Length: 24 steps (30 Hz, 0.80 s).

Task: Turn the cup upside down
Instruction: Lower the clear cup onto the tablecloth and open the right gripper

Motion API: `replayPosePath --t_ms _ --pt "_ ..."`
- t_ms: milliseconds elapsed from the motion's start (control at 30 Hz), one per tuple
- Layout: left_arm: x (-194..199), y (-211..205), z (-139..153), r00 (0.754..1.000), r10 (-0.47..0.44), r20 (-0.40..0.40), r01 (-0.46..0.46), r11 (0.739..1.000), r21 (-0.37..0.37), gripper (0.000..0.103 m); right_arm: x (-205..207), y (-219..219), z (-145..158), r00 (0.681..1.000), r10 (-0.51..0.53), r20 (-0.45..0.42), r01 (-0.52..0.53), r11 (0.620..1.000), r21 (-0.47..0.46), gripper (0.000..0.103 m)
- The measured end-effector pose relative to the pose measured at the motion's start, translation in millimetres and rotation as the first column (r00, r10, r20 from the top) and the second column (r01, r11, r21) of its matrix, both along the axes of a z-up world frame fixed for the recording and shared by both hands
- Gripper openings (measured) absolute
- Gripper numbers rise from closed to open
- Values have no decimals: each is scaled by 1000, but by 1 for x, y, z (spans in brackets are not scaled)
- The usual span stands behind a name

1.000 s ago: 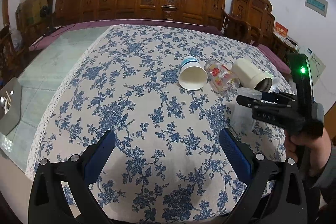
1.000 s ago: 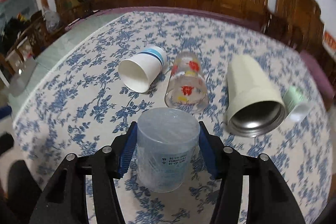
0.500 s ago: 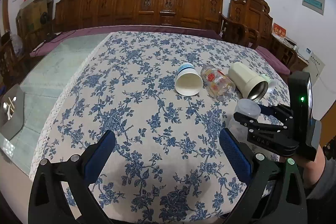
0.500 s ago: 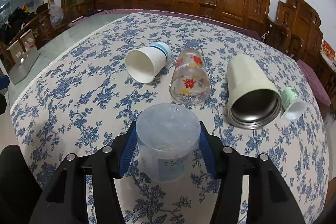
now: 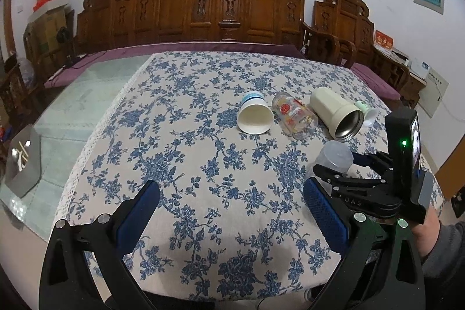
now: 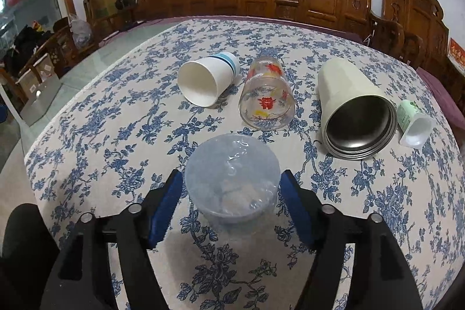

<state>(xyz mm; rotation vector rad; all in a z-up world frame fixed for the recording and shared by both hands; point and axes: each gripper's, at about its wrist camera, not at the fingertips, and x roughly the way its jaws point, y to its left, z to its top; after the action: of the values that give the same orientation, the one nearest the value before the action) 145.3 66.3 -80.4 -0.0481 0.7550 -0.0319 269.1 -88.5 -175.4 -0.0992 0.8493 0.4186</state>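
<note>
A translucent plastic cup (image 6: pixel 232 179) stands upside down on the blue floral tablecloth (image 6: pixel 116 135), base up, between the blue pads of my right gripper (image 6: pixel 231 205). The pads sit at its sides; a thin gap shows on each side, so the jaws look just open. In the left wrist view the same cup (image 5: pixel 334 157) and right gripper (image 5: pixel 348 176) show at the right. My left gripper (image 5: pixel 232 211) is wide open and empty, low over the near part of the table.
Lying on their sides beyond the cup are a white paper cup (image 6: pixel 206 83), a printed glass (image 6: pixel 267 98), a cream steel tumbler (image 6: pixel 351 112) and a small green-and-white bottle (image 6: pixel 412 121). Carved wooden chairs (image 5: pixel 218 7) line the far edge.
The right gripper tipped the cup further, then set it base-up on the cloth; the pads have eased slightly off its sides. The left gripper pulled back a little.
</note>
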Motion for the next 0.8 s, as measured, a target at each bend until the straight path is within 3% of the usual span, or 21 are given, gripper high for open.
replayPosePath --t_ms 233,467,800 --pt "-13 -9 5 1000 -3 20 3 1000 26 95 -19 -15 18 999 -24 33 22 998 53 77" --pt "-27 -20 5 999 0 32 -1 999 51 95 -48 -48 39 991 -105 77 98 991 95 100" --pt "-47 -37 0 1000 9 -12 -9 999 53 95 -101 -88 50 982 -181 62 173 979 111 100"
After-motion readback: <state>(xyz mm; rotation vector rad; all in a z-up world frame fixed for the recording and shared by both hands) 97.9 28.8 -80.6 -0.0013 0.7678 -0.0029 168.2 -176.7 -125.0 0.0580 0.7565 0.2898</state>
